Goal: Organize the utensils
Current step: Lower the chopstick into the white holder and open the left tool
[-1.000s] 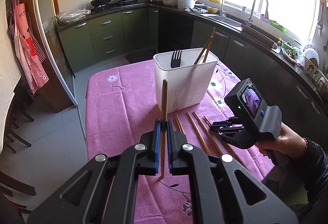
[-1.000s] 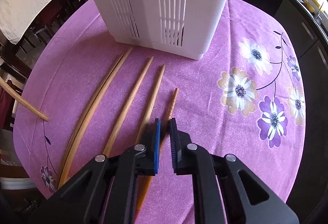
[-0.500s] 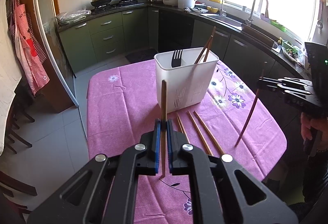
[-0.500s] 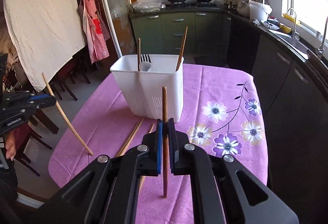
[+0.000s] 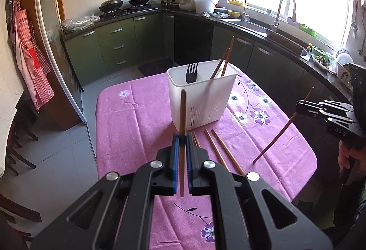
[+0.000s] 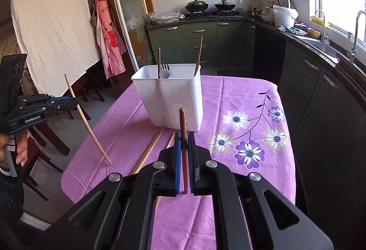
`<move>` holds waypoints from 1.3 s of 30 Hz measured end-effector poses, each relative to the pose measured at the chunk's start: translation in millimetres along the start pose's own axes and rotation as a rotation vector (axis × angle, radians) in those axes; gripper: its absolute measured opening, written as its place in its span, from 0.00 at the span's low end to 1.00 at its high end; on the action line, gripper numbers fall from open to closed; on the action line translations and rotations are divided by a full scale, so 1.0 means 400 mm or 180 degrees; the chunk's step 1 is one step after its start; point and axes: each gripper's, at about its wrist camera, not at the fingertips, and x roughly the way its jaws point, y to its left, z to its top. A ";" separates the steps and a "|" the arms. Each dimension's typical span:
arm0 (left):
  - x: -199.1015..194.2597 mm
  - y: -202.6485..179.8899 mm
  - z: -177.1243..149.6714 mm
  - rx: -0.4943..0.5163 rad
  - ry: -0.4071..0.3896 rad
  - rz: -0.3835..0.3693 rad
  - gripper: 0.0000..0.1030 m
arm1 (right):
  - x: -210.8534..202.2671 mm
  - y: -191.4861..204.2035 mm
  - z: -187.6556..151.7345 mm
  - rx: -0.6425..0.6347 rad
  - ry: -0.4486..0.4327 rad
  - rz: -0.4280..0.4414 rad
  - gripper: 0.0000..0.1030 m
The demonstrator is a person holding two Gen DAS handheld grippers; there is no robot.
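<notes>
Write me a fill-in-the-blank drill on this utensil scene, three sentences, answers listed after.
1. Each gripper is shut on one ____.
2. The black fork stands inside the white ____.
3. The loose chopsticks lie on a ____ flowered tablecloth.

Missing words: chopstick; holder; purple

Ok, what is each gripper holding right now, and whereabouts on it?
Each holds one chopstick. The left gripper clamps its chopstick near mid-length; the right gripper clamps its darker chopstick near the middle too.
</notes>
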 end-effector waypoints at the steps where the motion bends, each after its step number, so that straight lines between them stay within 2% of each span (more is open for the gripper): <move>1: -0.004 -0.001 0.011 0.0004 -0.0014 -0.0017 0.06 | -0.002 0.000 -0.001 0.0005 0.0000 0.0007 0.06; 5: -0.035 -0.010 0.075 0.0024 -0.0106 -0.0121 0.06 | -0.001 -0.007 -0.003 0.0022 -0.0008 0.0020 0.06; 11: -0.098 -0.023 0.226 0.0046 -0.0357 -0.0245 0.06 | -0.007 -0.017 -0.006 0.0050 -0.0013 0.0031 0.06; 16: -0.131 -0.024 0.356 0.0033 -0.0706 -0.0141 0.06 | -0.009 -0.022 -0.008 0.0066 -0.0022 0.0044 0.06; 19: -0.106 -0.019 0.412 -0.0009 -0.0807 -0.0089 0.06 | -0.010 -0.026 -0.010 0.0076 -0.0027 0.0050 0.06; 22: -0.043 -0.013 0.434 -0.0058 -0.0749 -0.0031 0.06 | -0.010 -0.026 -0.013 0.0070 -0.0022 0.0054 0.06; 25: 0.039 -0.007 0.423 -0.0097 -0.0568 -0.0014 0.06 | -0.009 -0.027 -0.010 0.0069 -0.0013 0.0057 0.06; 30: 0.150 -0.010 0.363 -0.0078 -0.0228 -0.0067 0.06 | -0.009 -0.024 0.001 0.0063 -0.0007 0.0052 0.06; 33: 0.181 -0.006 0.327 -0.0107 -0.0114 -0.0138 0.07 | -0.018 -0.023 0.018 0.0066 -0.0046 0.0080 0.06; 34: 0.182 -0.003 0.316 -0.0112 -0.0101 -0.0150 0.09 | -0.024 -0.022 0.028 0.0061 -0.0070 0.0093 0.06; 35: 0.179 -0.001 0.307 -0.0122 -0.0099 -0.0165 0.21 | -0.032 -0.019 0.041 0.0048 -0.0102 0.0110 0.06; 36: 0.172 0.005 0.298 -0.0140 -0.0121 -0.0178 0.41 | -0.042 -0.015 0.058 0.0030 -0.0142 0.0131 0.06; 38: 0.139 0.008 0.281 -0.0156 -0.0244 -0.0129 0.63 | -0.069 -0.010 0.100 0.0009 -0.0259 0.0157 0.06; 39: 0.115 0.008 0.271 -0.0137 -0.0338 -0.0061 0.64 | -0.085 -0.009 0.123 0.0002 -0.0333 0.0156 0.06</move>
